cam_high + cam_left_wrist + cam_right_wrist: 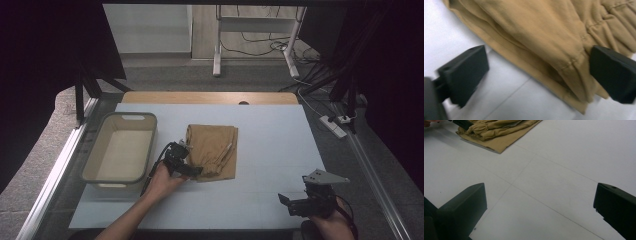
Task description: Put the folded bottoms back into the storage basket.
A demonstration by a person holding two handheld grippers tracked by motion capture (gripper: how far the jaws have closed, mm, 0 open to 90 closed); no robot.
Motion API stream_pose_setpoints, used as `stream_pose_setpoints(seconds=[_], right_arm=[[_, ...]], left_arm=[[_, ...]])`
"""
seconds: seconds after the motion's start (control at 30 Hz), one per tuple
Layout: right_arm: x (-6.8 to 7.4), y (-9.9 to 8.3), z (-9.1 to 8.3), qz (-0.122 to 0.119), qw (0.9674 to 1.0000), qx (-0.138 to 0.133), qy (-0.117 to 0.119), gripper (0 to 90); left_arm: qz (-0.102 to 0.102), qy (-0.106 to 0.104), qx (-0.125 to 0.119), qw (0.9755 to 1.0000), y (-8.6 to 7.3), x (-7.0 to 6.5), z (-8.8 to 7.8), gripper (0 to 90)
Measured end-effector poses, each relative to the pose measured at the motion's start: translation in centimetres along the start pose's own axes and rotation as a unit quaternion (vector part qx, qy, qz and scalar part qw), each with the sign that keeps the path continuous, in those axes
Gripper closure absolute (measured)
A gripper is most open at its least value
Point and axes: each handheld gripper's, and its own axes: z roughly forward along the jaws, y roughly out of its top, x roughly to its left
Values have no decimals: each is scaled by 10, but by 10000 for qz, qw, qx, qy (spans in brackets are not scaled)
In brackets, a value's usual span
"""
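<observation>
At the near edge of the white table [260, 200], the right gripper [285, 204] rests with its jaws spread wide over bare surface, holding nothing, well apart from the work. Farther in, the left gripper [196, 171] sits low at the near left corner of a folded tan garment [212, 150], jaws wide with the stacked hem [574, 82] lying between them; one jaw is on the table just beside the fold, the other at the cloth's far side, and the pads do not yet look pressed in. The garment lies flat at mid-table, just right of an empty grey basket [90, 150] (the likely destination). The cloth looks soft, light and limp, with a gathered waistband and loose layers that would slide and unfold if only the top ply were pinched. The safest hold is judged to be the whole thickness of the folded corner, scooped from below, with the right gripper taking the opposite edge to keep it square.
</observation>
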Motion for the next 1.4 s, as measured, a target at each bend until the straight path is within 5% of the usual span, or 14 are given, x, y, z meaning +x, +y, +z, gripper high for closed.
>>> stream_pose_setpoints(seconds=[0.27, 0.53, 1.07, 1.4], right_arm=[[1, 1, 1, -51, 10000, 52, 8, 0], [1, 1, 1, -65, 10000, 55, 14, 0], [4, 2, 0, -206, 9998, -18, 35, 0], [9, 11, -1, -299, 9987, -253, 319, 0]], left_arm=[[-156, -324, 8, 9994, -1, -9, -6, 488], [-334, -638, 134, 9973, 2, -7, -6, 657], [354, -130, 42, 9993, 4, -21, -8, 746], [424, 21, 159, 9990, 7, -26, -8, 744]])
